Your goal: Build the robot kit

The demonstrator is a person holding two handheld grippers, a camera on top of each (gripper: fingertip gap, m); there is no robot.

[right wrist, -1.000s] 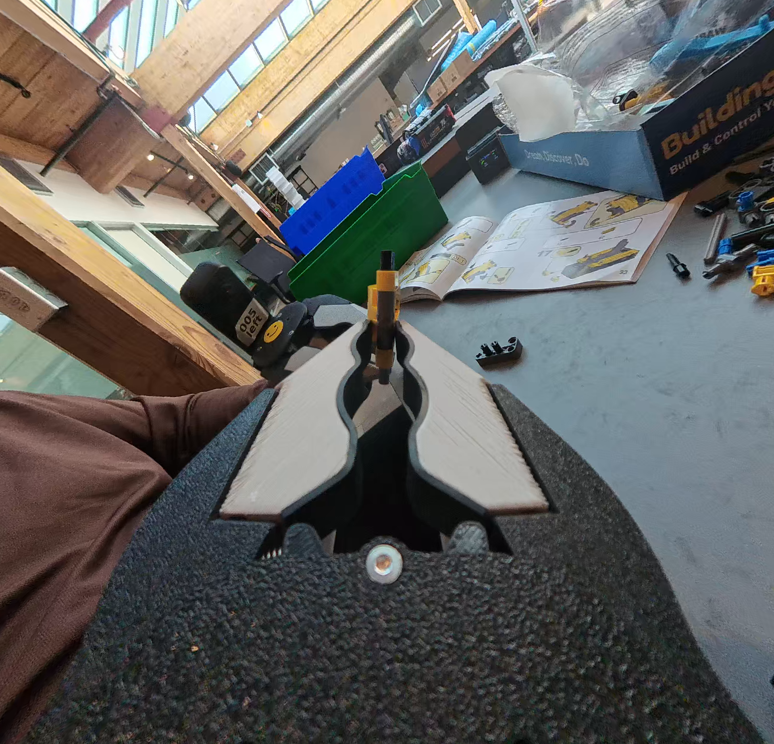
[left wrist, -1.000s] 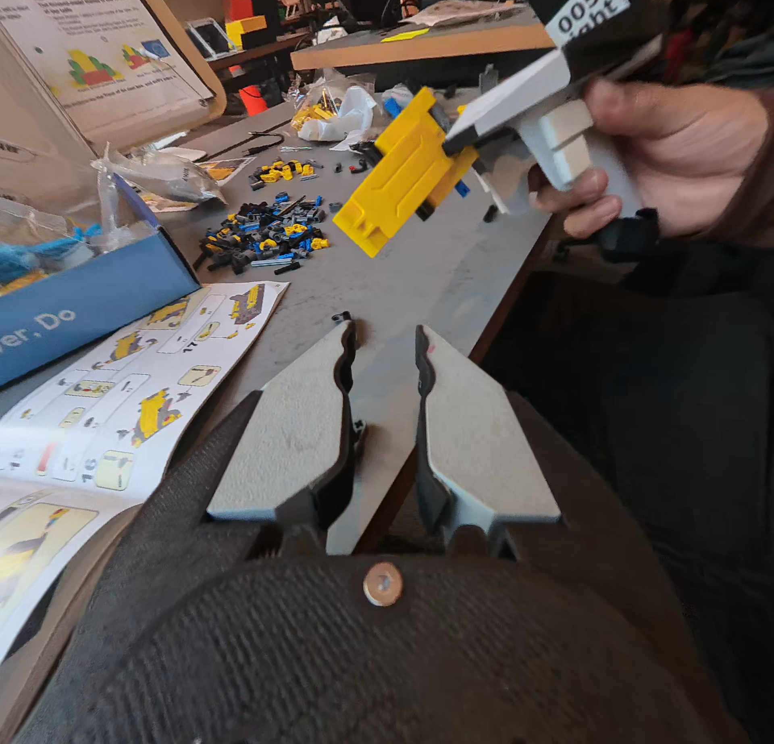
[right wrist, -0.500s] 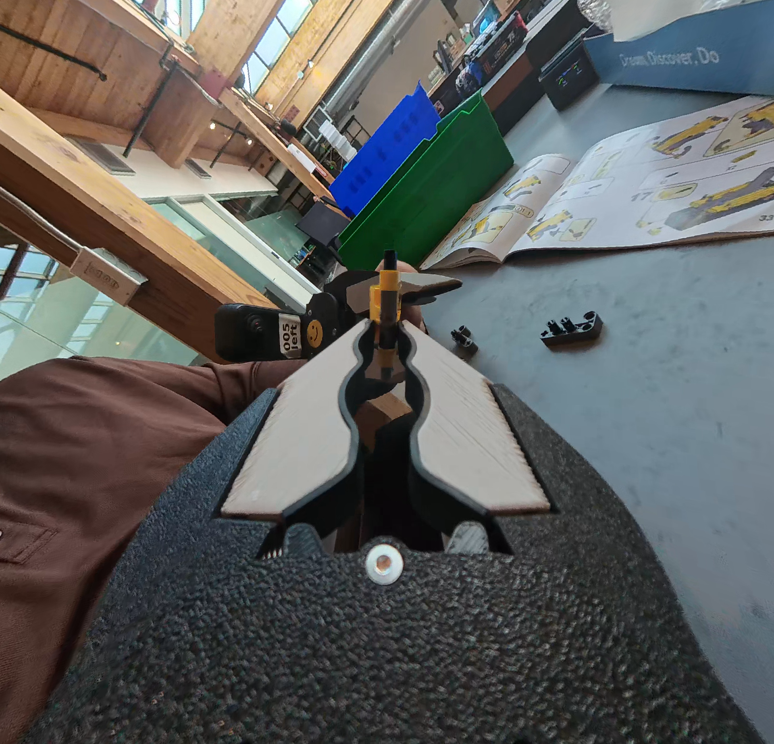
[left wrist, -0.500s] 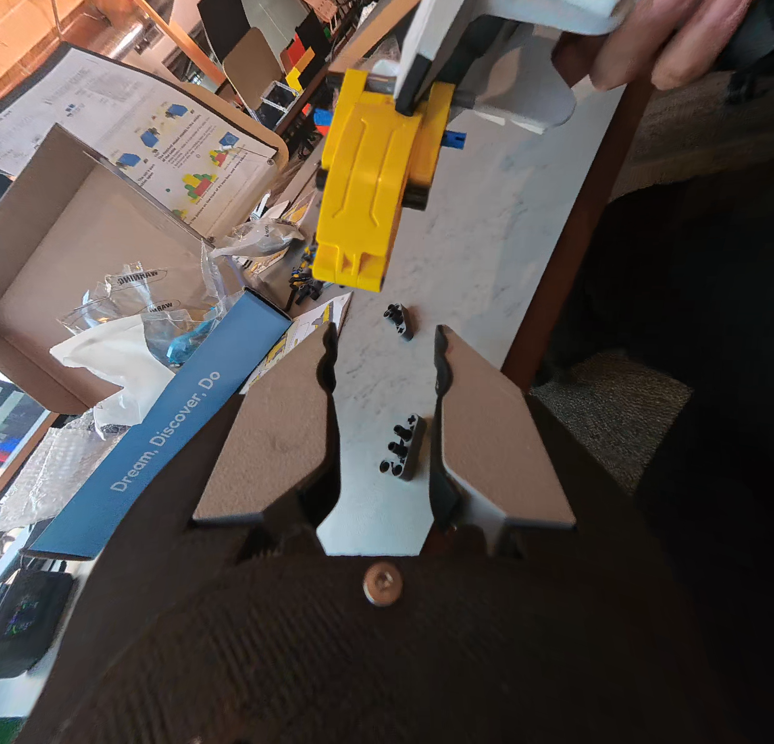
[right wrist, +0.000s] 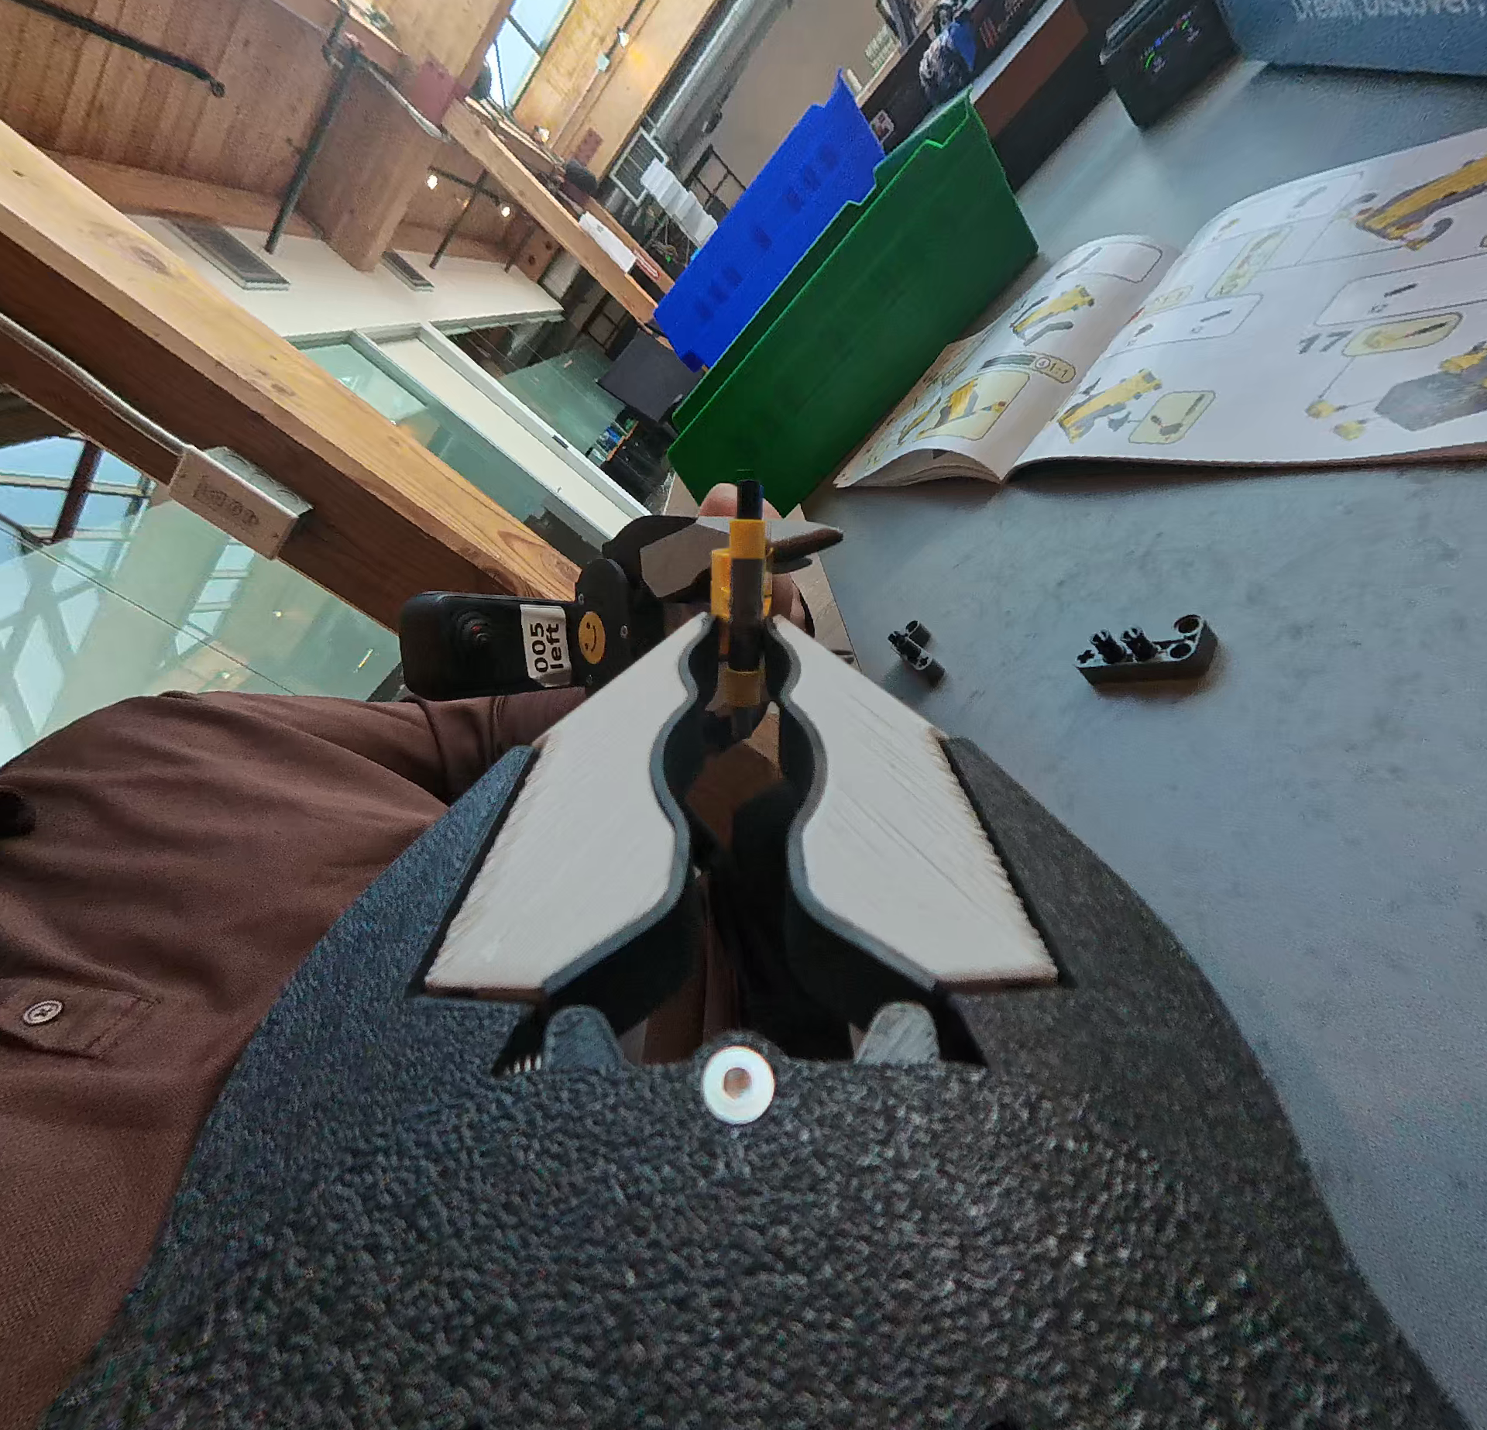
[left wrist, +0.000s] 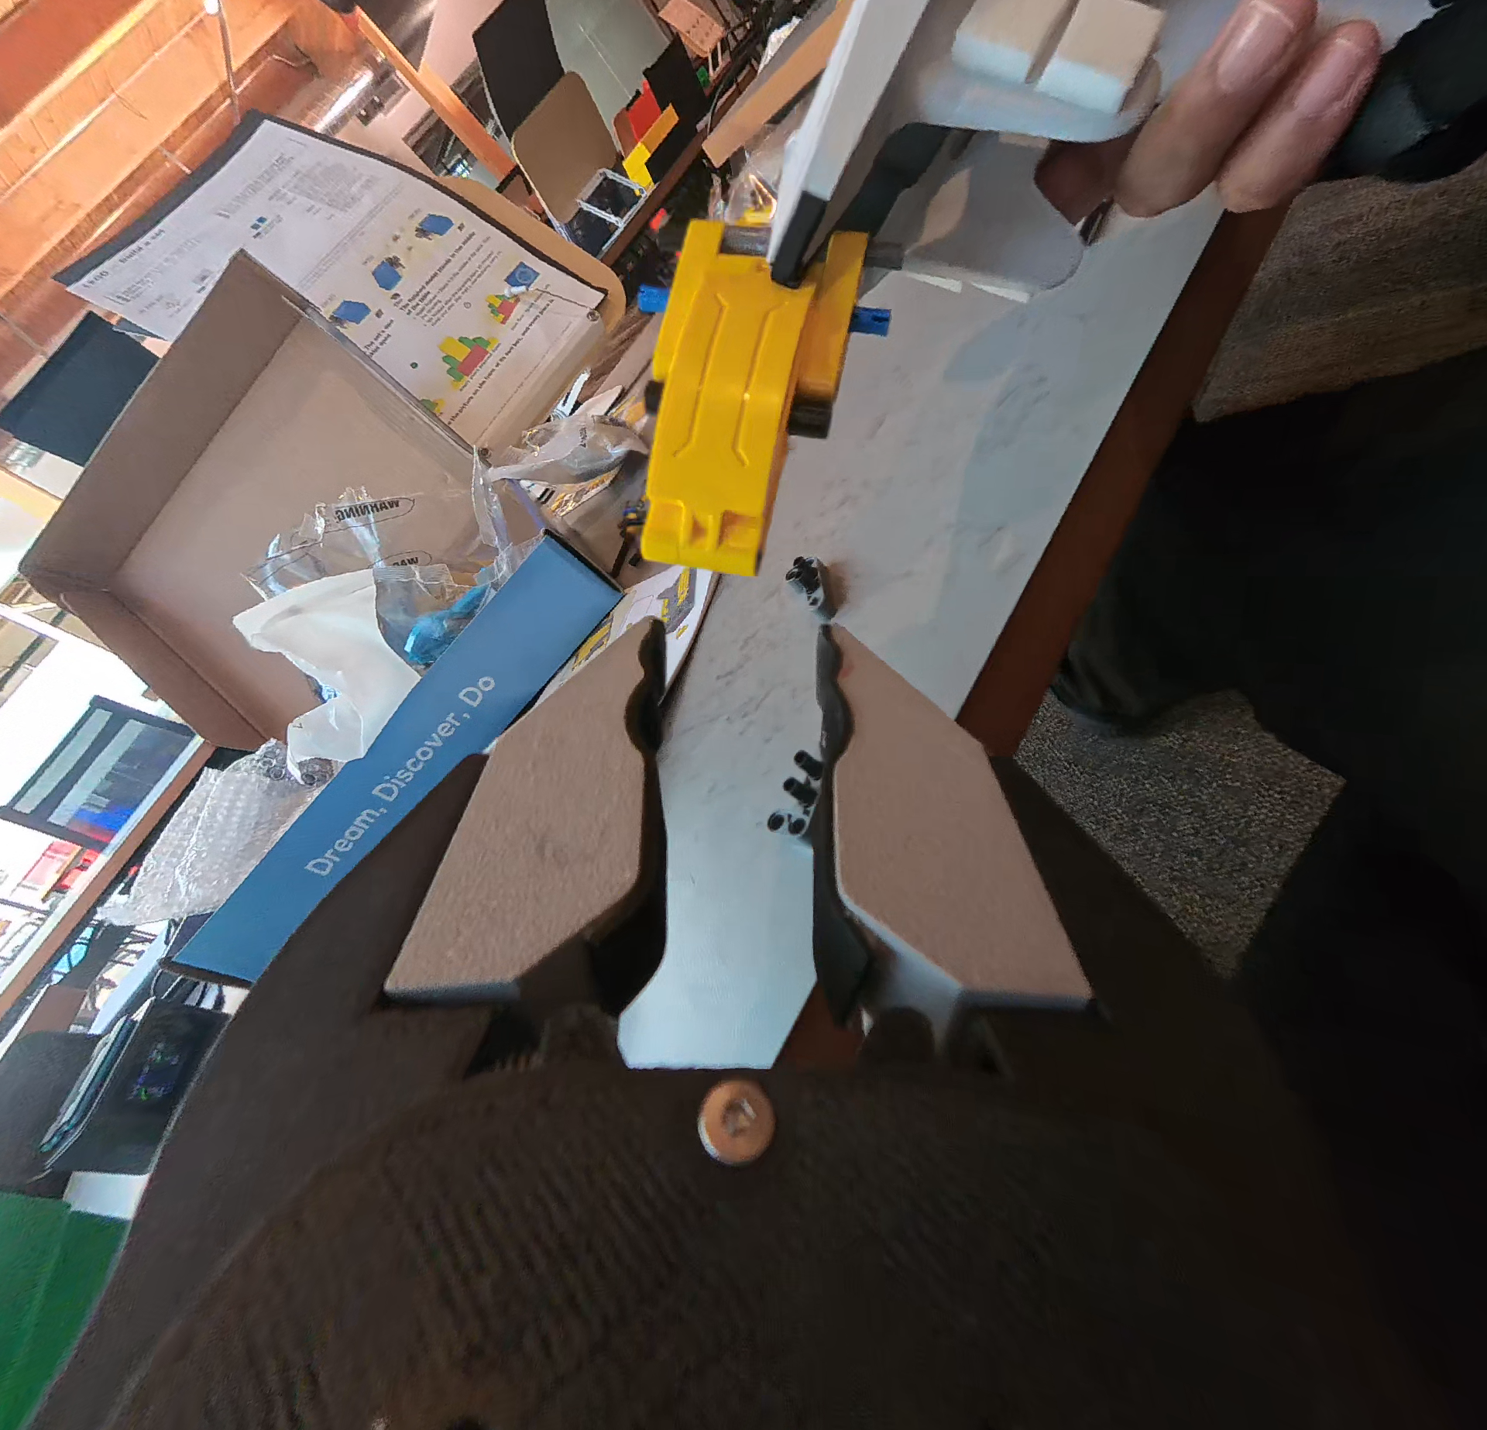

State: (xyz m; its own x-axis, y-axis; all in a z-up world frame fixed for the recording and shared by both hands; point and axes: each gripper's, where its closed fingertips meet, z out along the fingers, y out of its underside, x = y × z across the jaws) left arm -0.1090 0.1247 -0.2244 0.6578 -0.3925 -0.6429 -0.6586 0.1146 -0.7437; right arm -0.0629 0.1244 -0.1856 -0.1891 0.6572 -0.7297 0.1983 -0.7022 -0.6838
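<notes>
Right tongs (right wrist: 739,651) pinch the smooth yellow panel assembly (left wrist: 724,401) by its top edge, in the air over the grey worktop (left wrist: 965,442); such a thin grip on slick plastic could let it pivot or drop. Left tongs (left wrist: 736,667) gape empty over the worktop edge, a black studded beam (left wrist: 792,796) apparently at the inner face of one finger, contact unclear.

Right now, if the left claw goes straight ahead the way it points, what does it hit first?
Probably the small black connector piece on the grey table, just beyond the open left claw. The yellow brick assembly held by the right claw hangs right behind it; depth is unclear, so either could come first.
</notes>
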